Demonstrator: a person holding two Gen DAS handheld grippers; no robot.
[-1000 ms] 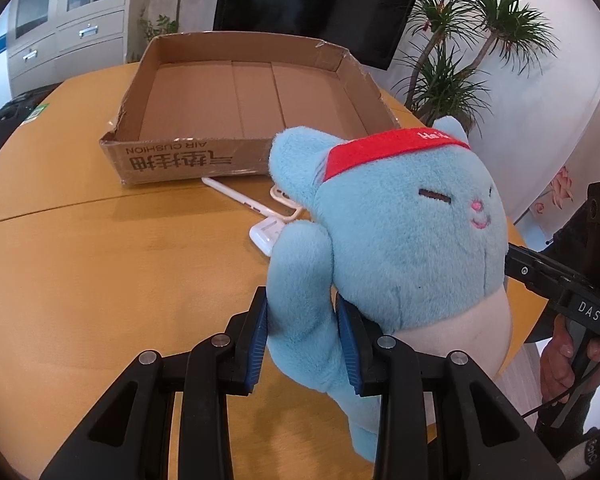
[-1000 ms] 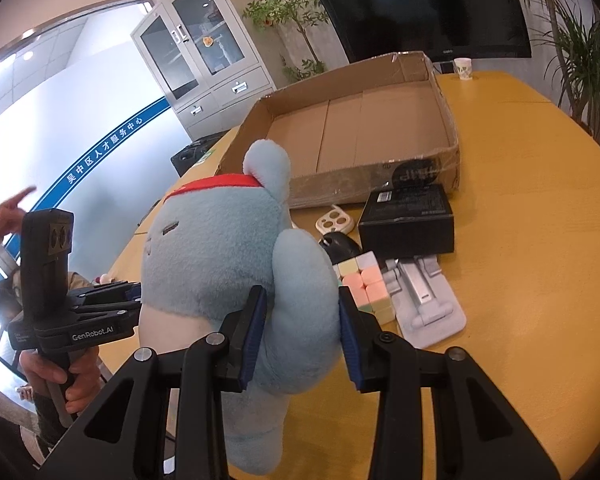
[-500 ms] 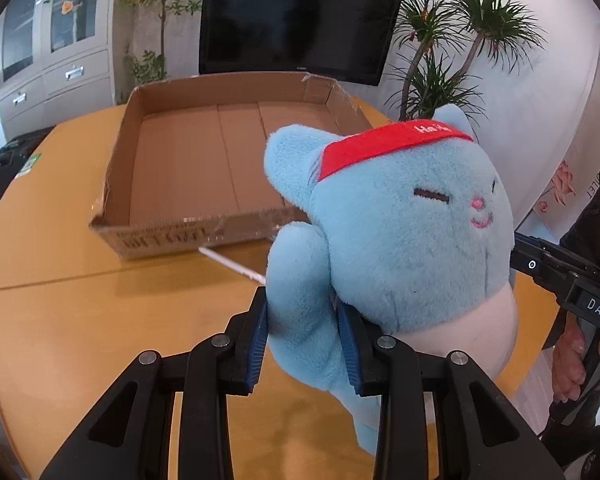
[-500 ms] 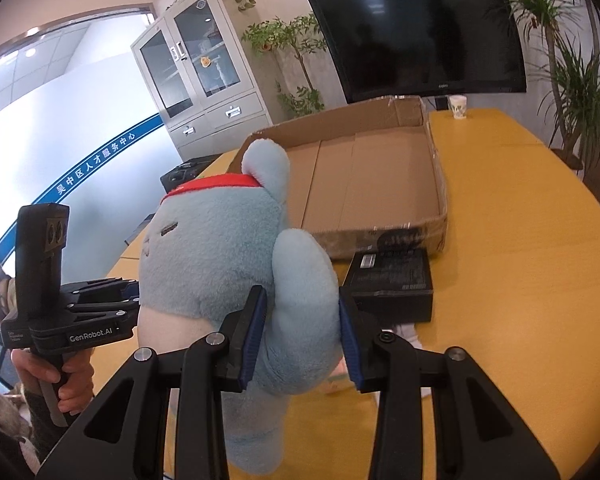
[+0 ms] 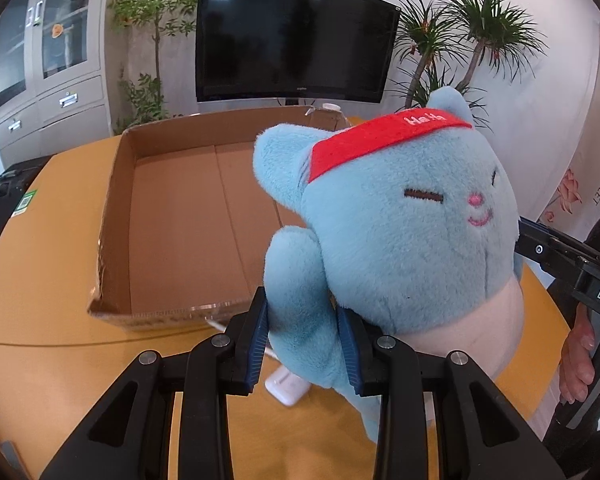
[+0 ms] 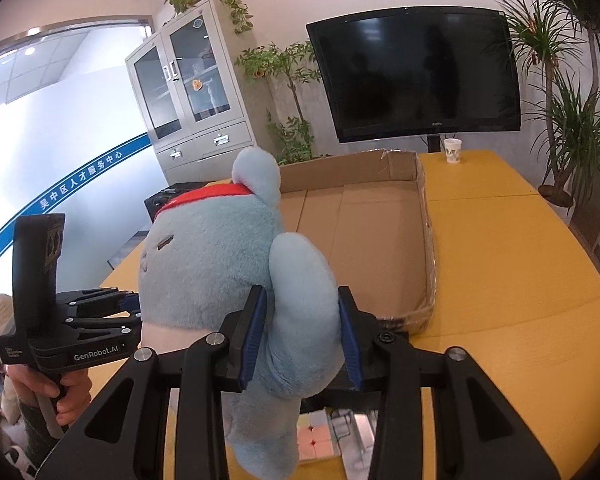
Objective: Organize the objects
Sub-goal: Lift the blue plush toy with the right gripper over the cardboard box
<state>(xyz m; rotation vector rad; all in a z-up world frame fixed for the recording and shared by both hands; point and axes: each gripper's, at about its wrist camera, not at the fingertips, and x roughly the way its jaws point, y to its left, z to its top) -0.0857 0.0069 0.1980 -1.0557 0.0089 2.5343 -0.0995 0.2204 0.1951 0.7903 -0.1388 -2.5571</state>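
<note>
A light blue plush cat with a red headband hangs in the air between both grippers. My left gripper is shut on one of its arms. My right gripper is shut on the other arm; the plush also shows in the right wrist view. The open, empty cardboard box lies on the orange table just beyond the plush, seen also in the right wrist view. Each gripper shows in the other's view, the right one and the left one.
A white charger and cable lie on the table below the plush. A pastel cube and a grey stand lie under my right gripper. A paper cup stands at the table's far edge. A TV, cabinet and plants stand behind.
Both grippers have lifted the plush higher and carried it toward the box. The box now sits closer and lower in both views; the table items have dropped under the grippers.
</note>
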